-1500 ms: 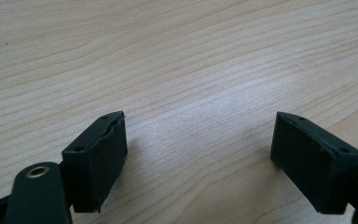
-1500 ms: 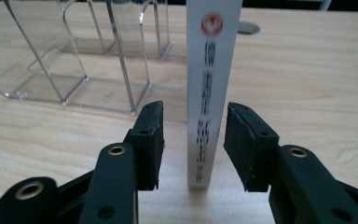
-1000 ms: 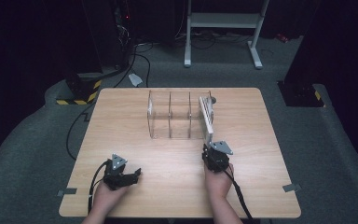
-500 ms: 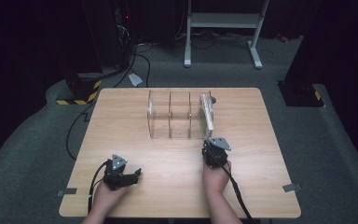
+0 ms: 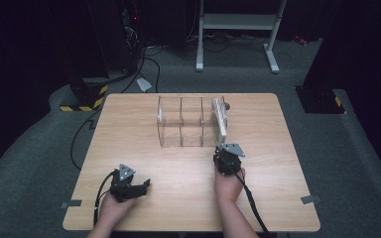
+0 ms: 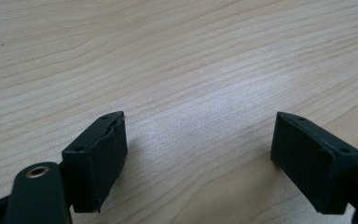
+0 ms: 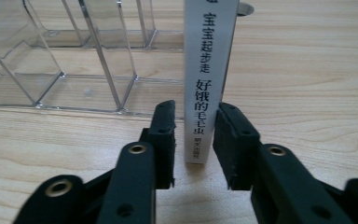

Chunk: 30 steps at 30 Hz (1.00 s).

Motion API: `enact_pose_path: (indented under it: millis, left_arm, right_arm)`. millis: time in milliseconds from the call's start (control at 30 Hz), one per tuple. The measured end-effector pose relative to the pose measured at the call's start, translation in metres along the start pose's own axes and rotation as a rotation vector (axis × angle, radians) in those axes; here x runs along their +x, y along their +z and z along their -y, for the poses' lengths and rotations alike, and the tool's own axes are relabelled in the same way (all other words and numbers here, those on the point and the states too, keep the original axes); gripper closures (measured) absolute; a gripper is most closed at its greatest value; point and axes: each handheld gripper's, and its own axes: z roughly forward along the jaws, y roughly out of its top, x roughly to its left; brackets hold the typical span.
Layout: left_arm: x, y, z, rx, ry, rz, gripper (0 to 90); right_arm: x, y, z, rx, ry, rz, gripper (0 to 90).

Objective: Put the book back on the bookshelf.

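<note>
A thin white book [image 7: 209, 60] with black Chinese print on its spine stands upright in the right-hand compartment of a clear plastic rack [image 7: 74, 70]. My right gripper [image 7: 195, 135] straddles the foot of the spine. Its jaws have just been opening, and a narrow gap shows on each side of the book. In the high view the book [image 5: 220, 121] fills the rack's [image 5: 181, 124] right end, and the right gripper [image 5: 222, 150] sits at its near edge. The left gripper [image 5: 144, 186] rests low at the front left. Its jaws [image 6: 198, 154] stand wide open over bare wood.
The wooden table [image 5: 129, 129] has tape strips [image 5: 73, 203] at its front corners. A small grey thing [image 5: 226, 105] lies behind the rack's right end. Cables trail from both grippers toward the front edge. Dark floor and a metal stand [image 5: 238, 22] lie beyond the table.
My right hand has edged slightly toward the rack, and the book now stands straighter in its compartment. The left hand has stayed where it was.
</note>
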Motion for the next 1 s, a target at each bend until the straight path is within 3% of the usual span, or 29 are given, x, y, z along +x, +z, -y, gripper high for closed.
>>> enact_pose_path:
  millis: [567, 767, 1000]
  left_arm:
    - [0.0, 0.0, 0.0, 0.0, 0.001, 0.0, 18.5]
    - [0.0, 0.0, 0.0, 0.0, 0.0, -0.001, 18.5]
    - [0.0, 0.0, 0.0, 0.001, 0.002, -0.003, 18.5]
  right_arm:
    - [-0.001, -0.02, 0.001, -0.031, -0.029, -0.043, 57.4]
    - [-0.005, -0.033, 0.004, -0.036, -0.046, -0.082, 52.6]
    - [-0.02, -0.05, 0.015, -0.021, -0.09, -0.145, 42.2]
